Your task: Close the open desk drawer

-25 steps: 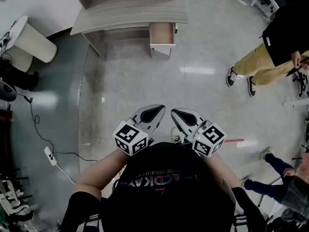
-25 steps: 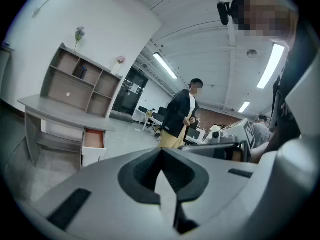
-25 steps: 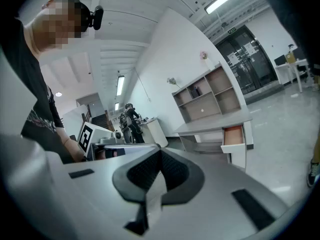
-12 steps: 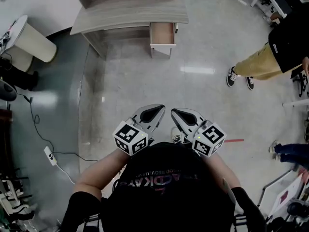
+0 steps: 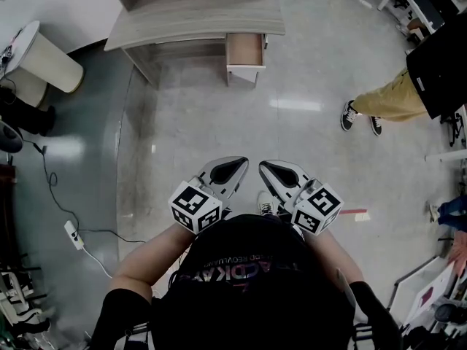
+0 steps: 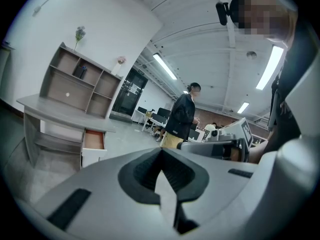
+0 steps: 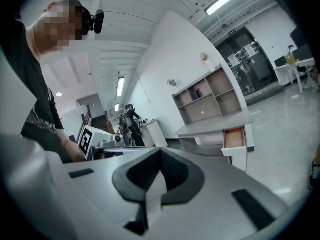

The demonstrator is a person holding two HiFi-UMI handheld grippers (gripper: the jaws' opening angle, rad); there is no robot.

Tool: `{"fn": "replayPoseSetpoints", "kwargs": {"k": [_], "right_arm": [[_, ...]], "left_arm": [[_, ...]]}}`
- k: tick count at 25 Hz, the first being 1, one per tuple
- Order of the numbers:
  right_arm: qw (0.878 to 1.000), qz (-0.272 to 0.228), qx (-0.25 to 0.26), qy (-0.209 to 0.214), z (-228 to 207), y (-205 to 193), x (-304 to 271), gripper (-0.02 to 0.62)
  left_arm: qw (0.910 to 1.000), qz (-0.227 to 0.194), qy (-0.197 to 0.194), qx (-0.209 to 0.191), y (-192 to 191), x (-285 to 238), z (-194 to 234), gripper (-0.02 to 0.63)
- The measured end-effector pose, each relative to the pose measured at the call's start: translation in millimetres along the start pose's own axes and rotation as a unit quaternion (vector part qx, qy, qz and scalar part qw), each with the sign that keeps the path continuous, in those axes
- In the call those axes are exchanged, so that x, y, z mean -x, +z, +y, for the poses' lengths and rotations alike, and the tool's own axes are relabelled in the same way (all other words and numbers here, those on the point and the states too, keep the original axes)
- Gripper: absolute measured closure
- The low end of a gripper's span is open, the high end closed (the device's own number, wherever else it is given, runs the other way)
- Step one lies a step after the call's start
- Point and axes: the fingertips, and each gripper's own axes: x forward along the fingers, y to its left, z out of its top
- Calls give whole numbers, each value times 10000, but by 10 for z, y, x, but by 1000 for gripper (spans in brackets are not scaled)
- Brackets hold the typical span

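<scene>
A grey desk (image 5: 193, 19) with a shelf unit stands far ahead at the top of the head view. Its drawer (image 5: 244, 55) is pulled out toward me, white front, brown inside, and shows too in the left gripper view (image 6: 93, 143) and right gripper view (image 7: 235, 141). My left gripper (image 5: 235, 168) and right gripper (image 5: 270, 170) are held side by side close to my chest, well short of the desk. Both are shut with nothing between the pads.
A person in tan trousers (image 5: 387, 93) stands at the right of the polished floor. A round white table (image 5: 44, 60) sits at the left, with a cable and power strip (image 5: 73, 233) on the floor below it. More furniture lines the right edge.
The person at the right has shifted further toward the right edge; another person low at the right has mostly left the frame. My grippers have stayed where they were.
</scene>
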Motion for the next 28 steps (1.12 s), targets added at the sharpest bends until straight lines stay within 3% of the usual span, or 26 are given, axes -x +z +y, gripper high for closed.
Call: {"fn": "replayPoseSetpoints", "kwargs": {"k": [11, 22, 28], "right_arm": [[9997, -144, 127, -140, 82, 95, -232, 586], [9975, -301, 154, -625, 186, 73, -552, 586], [9969, -312, 210, -687, 130, 118, -664, 586]], "left_arm": [[9998, -136, -47, -104, 138, 198, 263, 595], [9996, -118, -166, -188, 250, 466, 660, 596], [9997, -130, -103, -185, 311, 467, 833, 595]]}}
